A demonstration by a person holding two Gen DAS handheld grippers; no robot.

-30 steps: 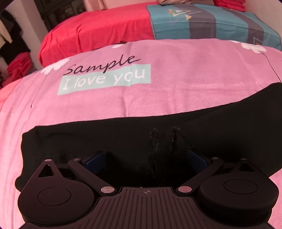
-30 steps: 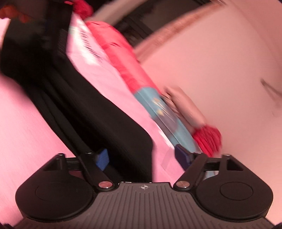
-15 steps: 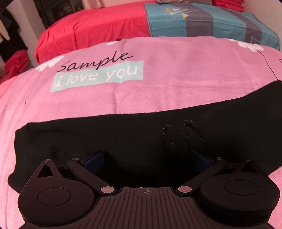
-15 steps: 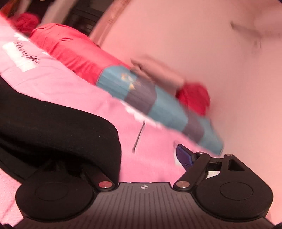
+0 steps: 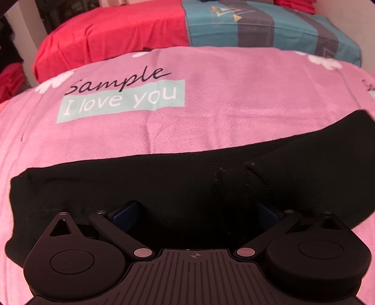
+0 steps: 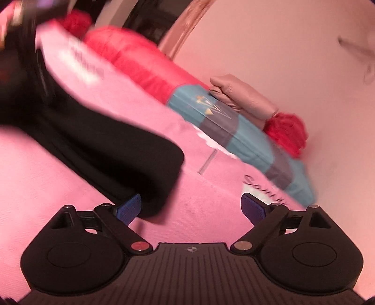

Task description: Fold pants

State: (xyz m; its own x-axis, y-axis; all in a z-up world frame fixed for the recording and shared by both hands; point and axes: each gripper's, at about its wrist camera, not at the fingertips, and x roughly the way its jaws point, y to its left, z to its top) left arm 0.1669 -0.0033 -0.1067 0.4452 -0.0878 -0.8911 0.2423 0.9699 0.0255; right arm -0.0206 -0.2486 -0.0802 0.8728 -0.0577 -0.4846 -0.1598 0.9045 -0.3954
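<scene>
Black pants (image 5: 187, 187), folded into a long band, lie across the pink printed sheet (image 5: 211, 112). My left gripper (image 5: 195, 211) points down over the middle of the band, open, with its blue pads (image 5: 124, 211) spread wide above the cloth. In the blurred right wrist view the pants' right end (image 6: 140, 159) rests on the sheet beside the left pad (image 6: 129, 208). My right gripper (image 6: 191, 208) is lifted off the bed, its jaws are opening, and only pink sheet (image 6: 211, 199) shows between them.
Behind the sheet lie a red quilt (image 5: 112, 35) and a teal and grey striped blanket (image 5: 269, 25). A beige pillow (image 6: 243, 96) and a red bundle (image 6: 288, 131) sit against the pink wall (image 6: 269, 42). Dark furniture (image 6: 150, 21) stands beyond the bed.
The right gripper has lifted and rolled, and the pants' end that draped over its left finger now lies beside it on the sheet. In the left view the small crease has shifted right.
</scene>
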